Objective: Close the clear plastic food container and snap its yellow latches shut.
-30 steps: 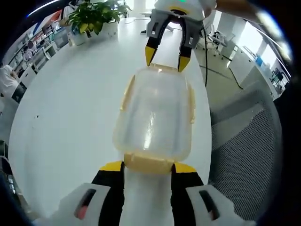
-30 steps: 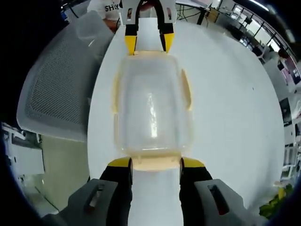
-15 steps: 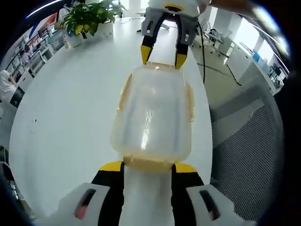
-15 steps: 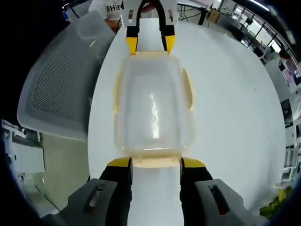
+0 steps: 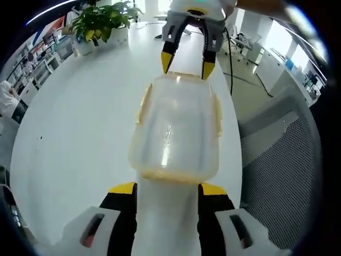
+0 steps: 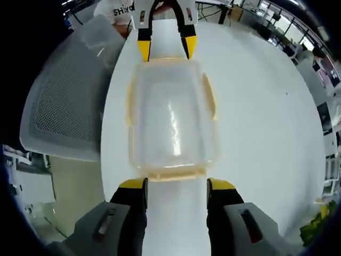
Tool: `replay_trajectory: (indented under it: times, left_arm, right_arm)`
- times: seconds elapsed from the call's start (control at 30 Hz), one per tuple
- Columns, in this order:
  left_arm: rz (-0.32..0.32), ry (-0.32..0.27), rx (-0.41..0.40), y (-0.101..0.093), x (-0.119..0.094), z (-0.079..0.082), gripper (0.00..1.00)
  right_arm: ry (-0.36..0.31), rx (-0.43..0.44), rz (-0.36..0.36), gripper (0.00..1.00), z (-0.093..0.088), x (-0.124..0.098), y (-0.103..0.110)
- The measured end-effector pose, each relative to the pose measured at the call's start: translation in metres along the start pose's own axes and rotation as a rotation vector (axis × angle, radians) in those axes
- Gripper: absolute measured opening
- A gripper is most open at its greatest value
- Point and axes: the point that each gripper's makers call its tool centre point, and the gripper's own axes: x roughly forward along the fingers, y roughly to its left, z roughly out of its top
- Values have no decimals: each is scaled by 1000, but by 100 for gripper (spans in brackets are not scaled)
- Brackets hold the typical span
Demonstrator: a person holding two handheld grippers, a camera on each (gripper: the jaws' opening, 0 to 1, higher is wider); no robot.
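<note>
Both my grippers backed off container (image 5: 176, 130), jaws now spread, gripping nothing. Left gripper (image 5: 166, 191) view adds potted plant (image 5: 101, 21) beyond clear, rounded box; right gripper (image 6: 176, 186) view, mesh chair (image 6: 64, 101) beside it.

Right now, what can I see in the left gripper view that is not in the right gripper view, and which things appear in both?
In the left gripper view, a potted plant stands at the far side of the table, and the right gripper faces the camera. In the right gripper view, the left gripper faces it instead. Both share the clear container with yellow latches on the white table, lying between open jaws, and a mesh chair beside the table.
</note>
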Motion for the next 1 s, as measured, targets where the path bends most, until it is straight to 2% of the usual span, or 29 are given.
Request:
replay_trajectory:
  times: [0.27,0.43,0.5,0.6,0.67,0.77,0.8,0.87,0.9,1.0]
  left_arm:
    - [1,-14,-35,1,-2,1,39]
    - [-24,-43,-111,-5,-6,-1,39]
    - [-31,-63,-144,-8,-8,-1,39]
    - [-35,-80,-208,-9,-11,-4,39]
    - [-33,-102,-278,-8,-15,-5,39]
    - [-52,-153,-399,-8,-18,-4,39]
    - [-62,-178,-451,-7,-18,-2,39]
    - [-60,-208,-521,-4,-19,-2,38]
    - [-54,-215,-538,-3,-19,-2,38]
    - [-44,-234,-586,1,-20,-3,38]
  right_arm:
    - [-17,61,0,40,0,-5,0]
    - [-67,207,-13,40,0,-7,-1]
    - [-114,286,4,39,1,-8,3]
    - [-126,337,-14,39,-7,-12,4]
    - [-162,413,-29,39,-9,-16,4]
    - [-179,518,-51,39,-13,-20,0]
    - [-196,524,-54,39,-11,-21,-1]
    - [-237,599,-54,38,-5,-23,-1]
    - [-267,632,-50,38,1,-25,-1]
    - [-293,673,-54,39,8,-25,-2]
